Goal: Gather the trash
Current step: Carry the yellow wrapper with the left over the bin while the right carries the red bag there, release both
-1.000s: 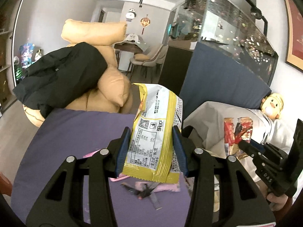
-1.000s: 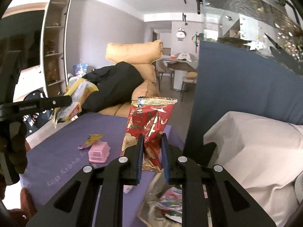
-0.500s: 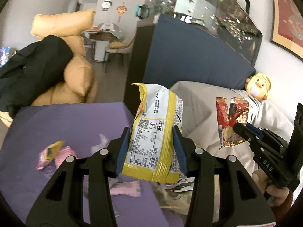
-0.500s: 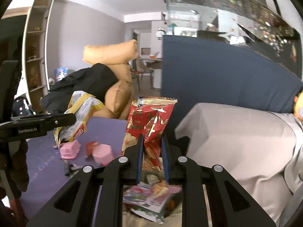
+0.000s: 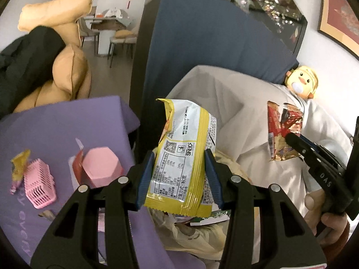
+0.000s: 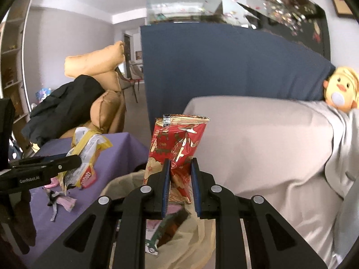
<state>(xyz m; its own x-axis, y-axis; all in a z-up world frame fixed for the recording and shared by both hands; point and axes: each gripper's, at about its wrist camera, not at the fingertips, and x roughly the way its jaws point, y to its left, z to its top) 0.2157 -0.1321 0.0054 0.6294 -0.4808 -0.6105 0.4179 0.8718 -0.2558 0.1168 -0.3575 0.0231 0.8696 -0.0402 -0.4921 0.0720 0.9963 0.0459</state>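
Both grippers loaded, both over the bag mouth. Left gripper (image 5: pixel 179 177): fingers pinching yellow wrapper (image 5: pixel 181 157) by its lower half, wrapper standing upright above the open bag (image 5: pixel 202 235). Right gripper (image 6: pixel 179 183): fingers pressed tight on red wrapper (image 6: pixel 177 148), also upright, directly above the bag (image 6: pixel 188 246). Bag sits in the gap between purple bench (image 5: pixel 56 123) and beige sofa (image 6: pixel 258 145), already holding some wrappers.

Step in hand, as a judgement: drop-off, final approach. Next move calls for spreading the fingers with wrappers clear of the rim; a slight lowering first would help, since light foil can drift sideways. Yellow wrapper sits near the bench-side edge, so a nudge toward bag centre is advisable.

Still on bench: pink basket (image 5: pixel 40 183), pink box (image 5: pixel 102 168), small scraps (image 6: pixel 60 199). More pickups needed after release.
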